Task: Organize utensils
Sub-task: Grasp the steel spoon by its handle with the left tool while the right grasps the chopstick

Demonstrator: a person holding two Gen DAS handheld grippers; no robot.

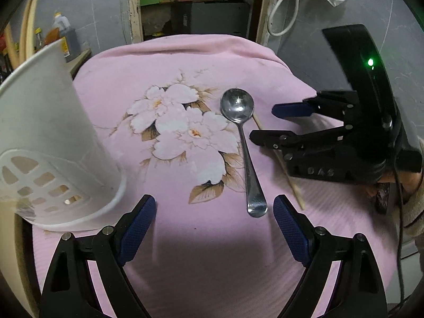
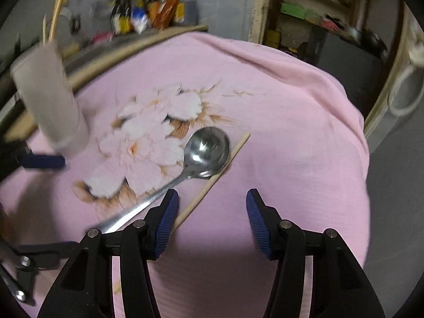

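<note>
Fingers spread on both: left gripper point(image 1: 214, 221) empty, low over the pink cloth point(image 1: 185, 61) on the worktop; right gripper point(image 2: 212, 212) empty too, hovering by the chopstick. From left: white holder point(image 1: 53, 137) tipped on its side, apparently unfilled; spoon point(image 1: 238, 111) flat mid-cloth; chopstick point(image 2: 212, 182) just beside its bowl. Nothing stowed yet, by the look; both utensils left to place.
</note>
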